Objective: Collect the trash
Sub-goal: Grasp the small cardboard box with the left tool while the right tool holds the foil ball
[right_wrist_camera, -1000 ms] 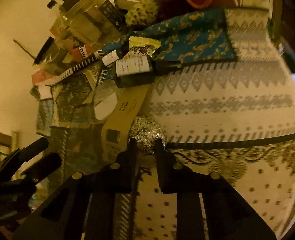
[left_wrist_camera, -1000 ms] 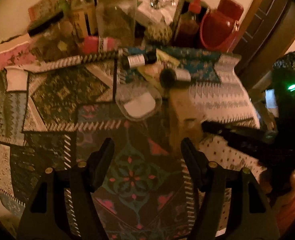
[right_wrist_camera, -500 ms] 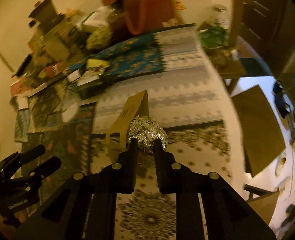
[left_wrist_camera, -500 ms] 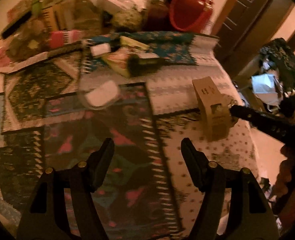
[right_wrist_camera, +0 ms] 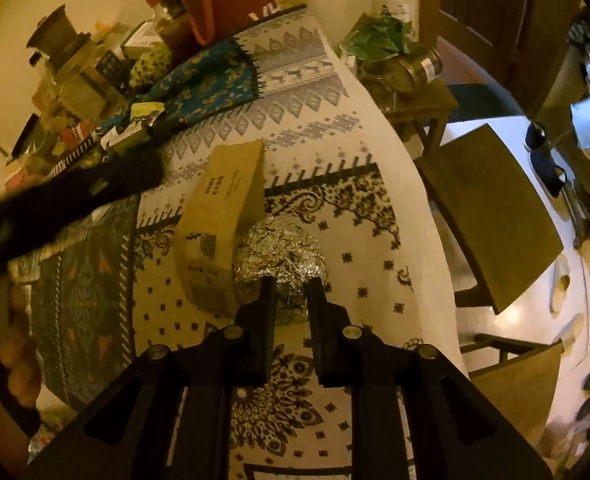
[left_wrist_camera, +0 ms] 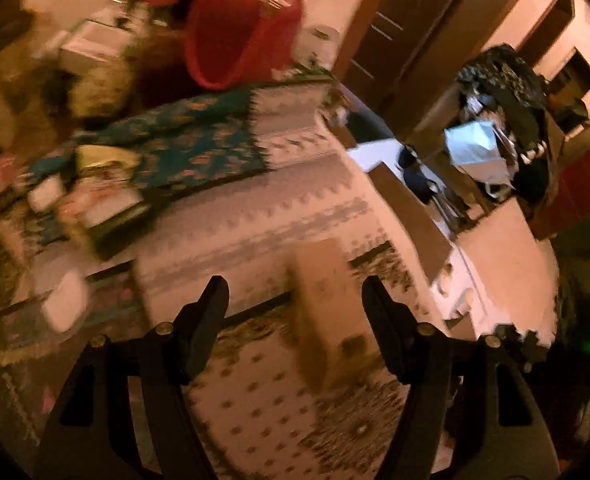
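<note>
While the right tool (right_wrist_camera: 289,284) pinches the foil ball (right_wrist_camera: 281,254) between its narrow jaws above the counter (right_wrist_camera: 375,240), the ball sits just beside a tan box (right_wrist_camera: 219,216) lying on the patterned cloth; the left tool (left_wrist_camera: 295,308) gapes wide and holds nothing, the blurred box (left_wrist_camera: 327,300) showing between its fingers; a red bag (left_wrist_camera: 239,24) stands at the far edge

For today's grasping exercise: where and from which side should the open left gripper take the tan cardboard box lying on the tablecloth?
Grip the cardboard box across its narrow width near the middle, from above. It lies flat and long, and the left gripper is open around it.
</note>
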Demonstrator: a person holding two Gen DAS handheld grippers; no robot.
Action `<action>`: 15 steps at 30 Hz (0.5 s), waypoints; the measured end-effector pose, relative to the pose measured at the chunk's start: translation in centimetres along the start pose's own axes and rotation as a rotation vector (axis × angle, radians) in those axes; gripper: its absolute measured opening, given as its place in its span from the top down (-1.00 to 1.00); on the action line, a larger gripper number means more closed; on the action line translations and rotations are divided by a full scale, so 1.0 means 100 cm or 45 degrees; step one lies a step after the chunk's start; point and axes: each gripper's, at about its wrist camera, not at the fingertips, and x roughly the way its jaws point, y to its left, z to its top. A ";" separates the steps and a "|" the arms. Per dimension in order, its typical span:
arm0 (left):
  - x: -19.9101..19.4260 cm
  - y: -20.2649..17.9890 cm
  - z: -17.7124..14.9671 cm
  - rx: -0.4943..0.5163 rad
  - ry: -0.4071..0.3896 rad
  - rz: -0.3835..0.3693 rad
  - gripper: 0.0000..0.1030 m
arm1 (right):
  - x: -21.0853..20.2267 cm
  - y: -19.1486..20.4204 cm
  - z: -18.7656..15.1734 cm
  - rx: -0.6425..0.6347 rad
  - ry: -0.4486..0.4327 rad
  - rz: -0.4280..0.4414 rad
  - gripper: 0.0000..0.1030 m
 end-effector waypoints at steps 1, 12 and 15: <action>0.008 -0.005 0.003 0.001 0.026 -0.023 -0.32 | -0.001 -0.002 -0.001 0.007 -0.004 0.003 0.73; 0.057 -0.007 0.010 -0.052 0.176 -0.009 0.14 | 0.000 -0.002 -0.004 0.008 -0.034 -0.013 0.73; 0.047 0.007 0.003 -0.077 0.125 -0.011 0.16 | -0.001 -0.002 -0.004 0.003 -0.034 -0.010 0.73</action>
